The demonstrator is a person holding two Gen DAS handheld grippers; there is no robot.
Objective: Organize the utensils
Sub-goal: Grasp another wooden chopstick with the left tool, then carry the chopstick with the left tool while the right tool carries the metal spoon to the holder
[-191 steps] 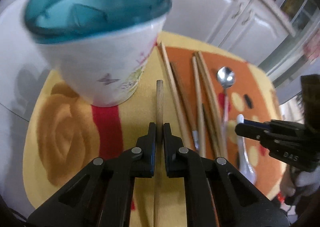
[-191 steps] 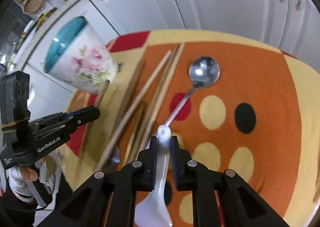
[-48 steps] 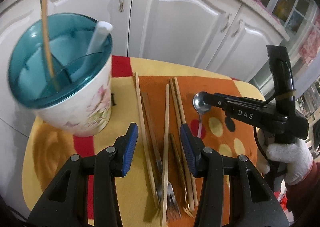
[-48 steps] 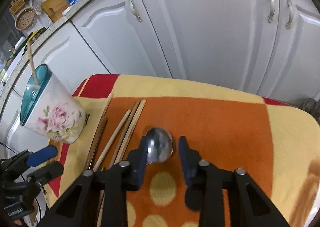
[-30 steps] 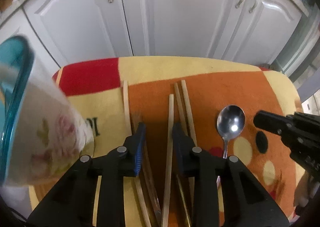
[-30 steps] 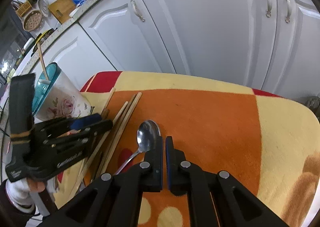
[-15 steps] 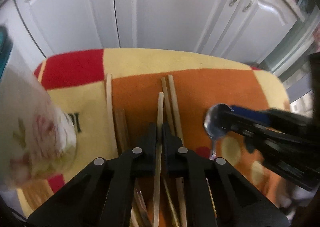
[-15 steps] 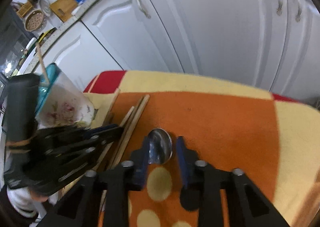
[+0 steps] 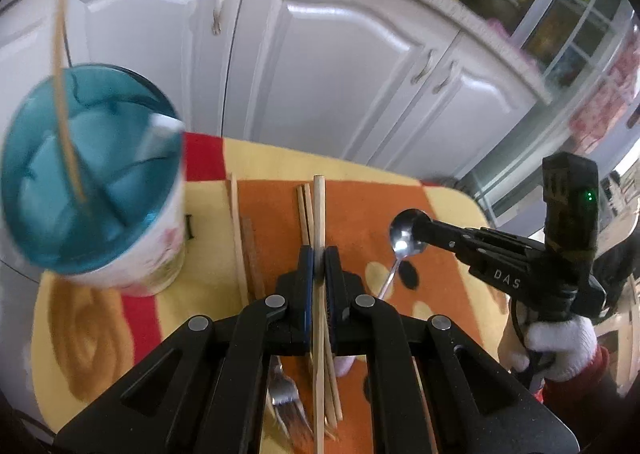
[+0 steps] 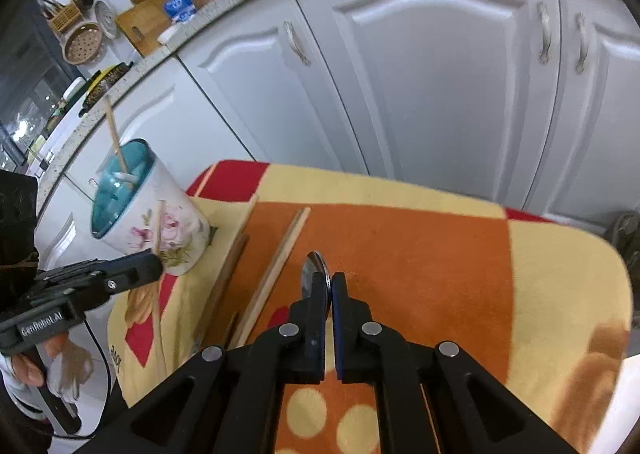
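My left gripper [image 9: 319,268] is shut on a wooden chopstick [image 9: 319,214] and holds it above the mat. The floral holder with a teal inside [image 9: 86,178] stands at the left; a chopstick [image 9: 66,94] and a white spoon [image 9: 158,132] stand in it. My right gripper [image 10: 330,286] is shut on the metal spoon [image 10: 314,268] at its bowl, lifted off the mat; the spoon also shows in the left wrist view [image 9: 404,236]. More chopsticks [image 9: 240,238] and a fork [image 9: 282,390] lie on the mat.
The orange, yellow and red mat [image 10: 420,254] covers a small table. White cabinet doors [image 10: 440,86] stand behind it. The holder [image 10: 152,226] sits at the mat's left corner in the right wrist view.
My left gripper has lifted the chopstick off the mat and the holder is back in view. My right gripper has shut on the metal spoon's bowl and raised it.
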